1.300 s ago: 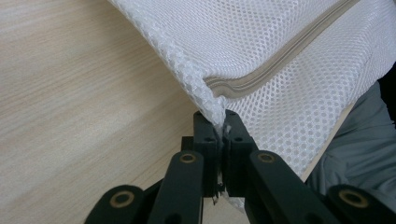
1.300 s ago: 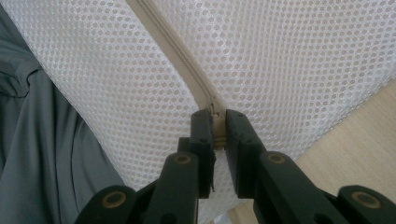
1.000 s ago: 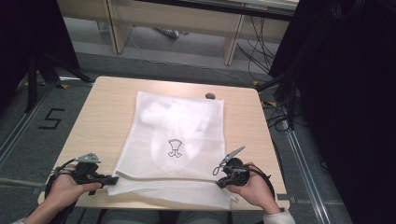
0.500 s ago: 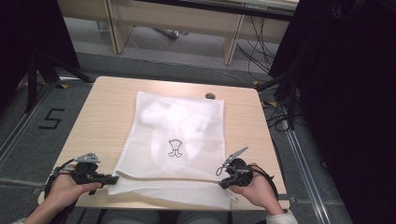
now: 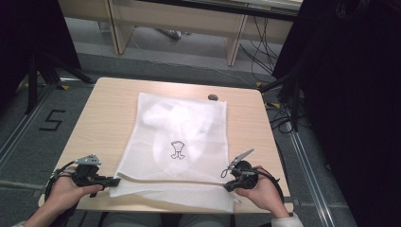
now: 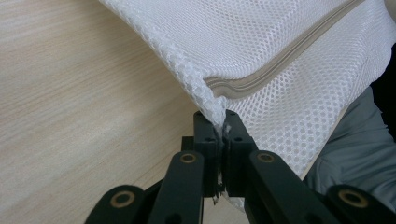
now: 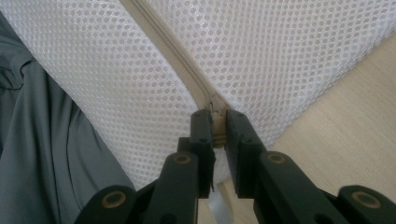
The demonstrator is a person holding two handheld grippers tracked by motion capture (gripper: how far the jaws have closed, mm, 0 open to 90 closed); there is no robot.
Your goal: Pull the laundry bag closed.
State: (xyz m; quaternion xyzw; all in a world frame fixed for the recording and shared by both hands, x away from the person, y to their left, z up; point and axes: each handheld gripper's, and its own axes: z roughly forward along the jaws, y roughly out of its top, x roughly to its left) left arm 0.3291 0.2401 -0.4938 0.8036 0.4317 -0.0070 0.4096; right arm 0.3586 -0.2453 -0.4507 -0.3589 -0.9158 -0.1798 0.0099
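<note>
A white mesh laundry bag (image 5: 182,142) lies flat in the middle of the wooden table (image 5: 104,118), with white cloth inside and a small black logo on top. Its near edge hangs over the table's front. My left gripper (image 5: 113,180) is shut on the bag's near left corner (image 6: 212,100), beside the beige zipper (image 6: 280,65). My right gripper (image 5: 228,186) is shut on the bag's near right end, its jaws pinching the zipper's end (image 7: 215,116). A hand holds each gripper at the table's front edge.
A small dark round thing (image 5: 213,97) sits on the table just beyond the bag's far right corner. Grey trousers (image 7: 42,140) show below the table's front edge. Wooden furniture legs and cables stand on the floor behind the table.
The right gripper has shifted slightly toward the near edge of the table. The left gripper and the bag look the same.
</note>
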